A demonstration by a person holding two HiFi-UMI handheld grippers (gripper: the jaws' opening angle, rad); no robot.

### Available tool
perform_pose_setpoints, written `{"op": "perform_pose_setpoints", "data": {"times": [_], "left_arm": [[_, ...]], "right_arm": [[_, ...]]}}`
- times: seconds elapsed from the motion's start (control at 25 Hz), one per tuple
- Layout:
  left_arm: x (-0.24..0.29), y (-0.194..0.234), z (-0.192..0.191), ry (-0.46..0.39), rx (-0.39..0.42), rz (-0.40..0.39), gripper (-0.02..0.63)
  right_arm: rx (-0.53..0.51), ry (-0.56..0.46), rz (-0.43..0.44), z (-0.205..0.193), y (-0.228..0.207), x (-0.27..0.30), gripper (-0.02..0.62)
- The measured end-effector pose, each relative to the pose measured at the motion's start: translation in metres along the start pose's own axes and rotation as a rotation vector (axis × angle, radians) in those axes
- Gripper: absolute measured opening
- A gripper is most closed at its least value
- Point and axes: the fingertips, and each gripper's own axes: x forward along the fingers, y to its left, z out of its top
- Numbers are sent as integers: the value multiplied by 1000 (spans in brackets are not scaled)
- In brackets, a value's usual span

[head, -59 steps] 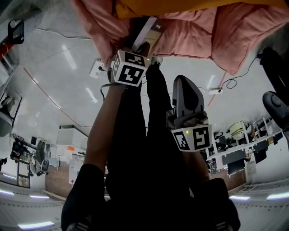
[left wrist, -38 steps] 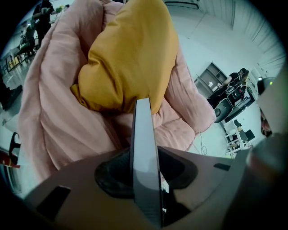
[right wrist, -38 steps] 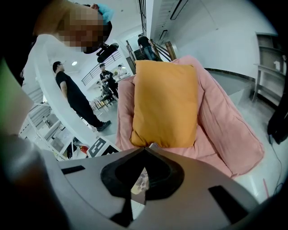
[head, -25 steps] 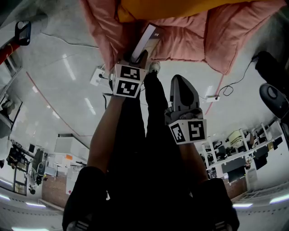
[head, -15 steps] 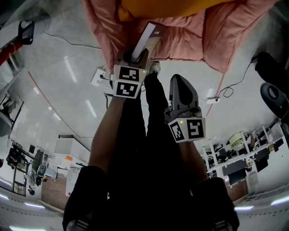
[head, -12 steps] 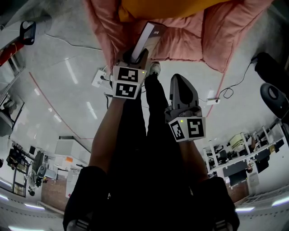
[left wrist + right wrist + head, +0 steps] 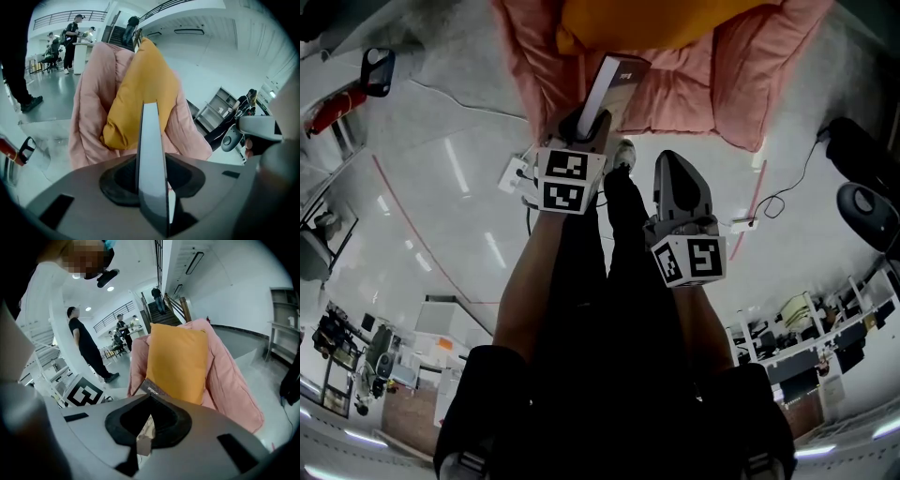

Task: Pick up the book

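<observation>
A thin book [image 7: 607, 86] with a white page edge and dark cover stands edge-up in my left gripper [image 7: 586, 127], whose jaws are shut on its lower end. It hangs in front of a pink quilt [image 7: 675, 75] with a yellow pillow [image 7: 656, 14] on it. In the left gripper view the book [image 7: 150, 154] runs straight up between the jaws of the left gripper [image 7: 151, 187]. My right gripper [image 7: 680, 187] hangs to the right of it, shut and holding nothing. From the right gripper [image 7: 149, 420] view, a corner of the book [image 7: 152, 390] shows against the pillow [image 7: 180, 357].
My own dark-trousered legs [image 7: 609, 309] stand below the grippers on a glossy grey floor. A white power strip [image 7: 514, 173] lies left of them and a black cable [image 7: 778, 197] to the right. Black chair bases [image 7: 862, 206] sit at far right. People [image 7: 86, 348] stand farther off.
The left gripper has lifted the book a little higher, away from the quilt. The right gripper has risen slightly alongside it.
</observation>
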Motion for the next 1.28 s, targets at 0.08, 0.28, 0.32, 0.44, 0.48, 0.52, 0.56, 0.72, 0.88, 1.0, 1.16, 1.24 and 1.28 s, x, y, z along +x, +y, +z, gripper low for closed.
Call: {"op": "perform_pose_setpoints", "data": {"times": [0.08, 0.28, 0.32, 0.44, 0.48, 0.52, 0.56, 0.72, 0.88, 1.0, 1.16, 1.24, 1.28], "left_arm": [[-11, -7, 9, -23, -12, 0, 153], [-45, -24, 30, -69, 14, 11, 153], [-51, -27, 33, -76, 21, 14, 153], [-69, -36, 44, -101, 43, 23, 153], [-76, -41, 48, -112, 48, 26, 153], [-82, -46, 51, -123, 53, 28, 153], [-88, -52, 55, -133, 60, 30, 153], [-113, -70, 66, -167, 90, 40, 153], [-139, -89, 75, -223, 95, 49, 153], [-159, -100, 83, -266, 109, 56, 153], [-196, -125, 84, -339, 139, 91, 153], [-214, -135, 84, -384, 141, 113, 153], [-224, -141, 82, -398, 133, 121, 153]], "right_arm": [[-9, -16, 6, 8, 2, -6, 2], [-36, -56, 15, 30, 12, -25, 2], [-37, -65, 18, 34, 14, -28, 2], [-44, -93, 30, 45, 19, -39, 2], [-48, -102, 33, 49, 20, -44, 2], [-51, -111, 35, 53, 20, -50, 2], [-54, -120, 36, 56, 20, -56, 2], [-73, -150, 43, 70, 23, -78, 2], [-95, -185, 55, 85, 29, -101, 2], [-113, -199, 71, 93, 36, -114, 2], [-144, -231, 97, 100, 43, -148, 2], [-156, -256, 112, 105, 45, -164, 2], [-161, -269, 120, 107, 46, -171, 2]]}}
